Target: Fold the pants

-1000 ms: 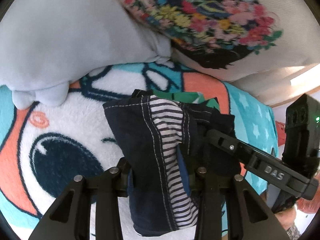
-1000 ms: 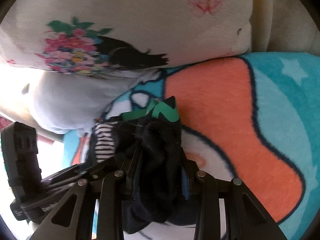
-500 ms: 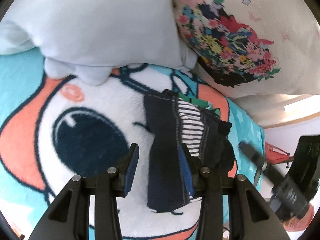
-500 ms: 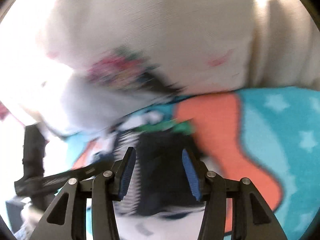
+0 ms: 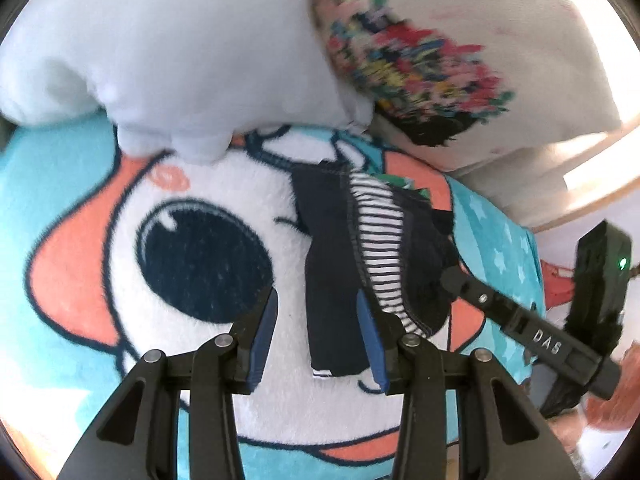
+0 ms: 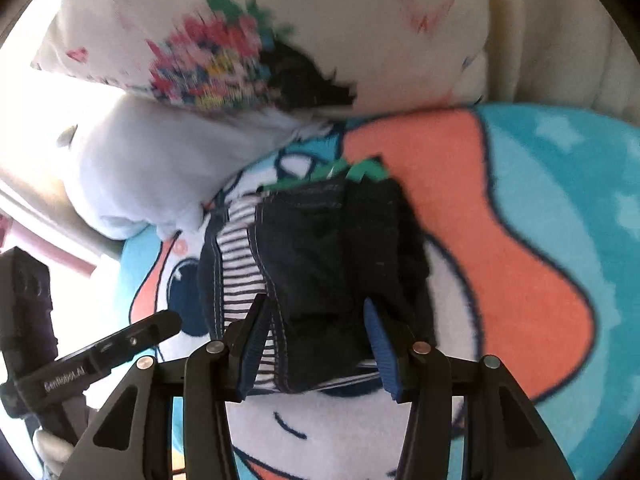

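Note:
The dark navy pants [image 5: 336, 264] with a black-and-white striped lining lie folded into a small bundle on the cartoon blanket [image 5: 120, 240]. They also show in the right wrist view [image 6: 320, 264]. My left gripper [image 5: 318, 336] is open, its blue pads apart just in front of the bundle's near end. My right gripper [image 6: 316, 348] is open, its pads on either side of the bundle's near edge without pinching it. The right gripper's body shows in the left wrist view [image 5: 520, 328].
A pale blue pillow [image 5: 160, 52] and a white flower-print pillow [image 5: 460, 52] lie just behind the pants. The fleece blanket [image 6: 520, 240] with teal, orange and white patches covers the bed. A green garment edge [image 6: 360, 170] peeks out behind the bundle.
Both grippers have opened and let go of the pants, then drawn back a little. The folded bundle now rests on the blanket.

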{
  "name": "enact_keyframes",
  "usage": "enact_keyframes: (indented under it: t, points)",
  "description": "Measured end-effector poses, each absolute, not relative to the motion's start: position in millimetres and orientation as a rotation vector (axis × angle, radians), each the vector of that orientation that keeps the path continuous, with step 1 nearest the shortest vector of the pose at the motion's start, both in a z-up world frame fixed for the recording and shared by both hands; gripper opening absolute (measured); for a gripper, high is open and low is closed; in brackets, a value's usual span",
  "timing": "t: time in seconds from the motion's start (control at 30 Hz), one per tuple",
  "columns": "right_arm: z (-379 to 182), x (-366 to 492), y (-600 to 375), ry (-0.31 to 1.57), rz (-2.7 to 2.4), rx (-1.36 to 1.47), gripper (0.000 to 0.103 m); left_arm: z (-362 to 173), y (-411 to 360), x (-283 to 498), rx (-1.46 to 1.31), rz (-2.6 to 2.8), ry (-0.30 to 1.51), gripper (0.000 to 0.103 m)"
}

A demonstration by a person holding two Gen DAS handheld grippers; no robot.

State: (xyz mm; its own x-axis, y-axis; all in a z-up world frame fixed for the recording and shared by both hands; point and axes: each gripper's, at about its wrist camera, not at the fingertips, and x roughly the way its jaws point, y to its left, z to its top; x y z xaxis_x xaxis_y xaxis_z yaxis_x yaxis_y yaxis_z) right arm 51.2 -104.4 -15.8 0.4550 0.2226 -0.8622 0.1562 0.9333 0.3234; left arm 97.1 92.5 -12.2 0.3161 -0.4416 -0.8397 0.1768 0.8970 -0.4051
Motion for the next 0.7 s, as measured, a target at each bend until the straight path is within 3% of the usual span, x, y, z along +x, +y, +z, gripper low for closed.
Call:
enact_keyframes:
  t: [0.1,0.27,0.47,0.63,0.7]
  points:
    - [7,41,-104,1.074,-0.046,0.280,0.058,11,93,87,-0.200,-0.422,1.092,0.041]
    - [34,14,-118,1.023,-0.168,0.232,0.064,53,95,62,-0.055,-0.393,0.869,0.055]
    - [70,-32,-118,0.861,-0.310,0.160,0.070,92,97,27,0.045,-0.313,0.594,0.087]
    - [104,-72,-96,0.598,-0.493,-0.024,0.098,125,97,7,0.037,-0.261,0.475,0.099]
    - [106,-79,-94,0.509,-0.515,-0.069,0.103,137,94,1,0.043,-0.210,0.444,0.102]
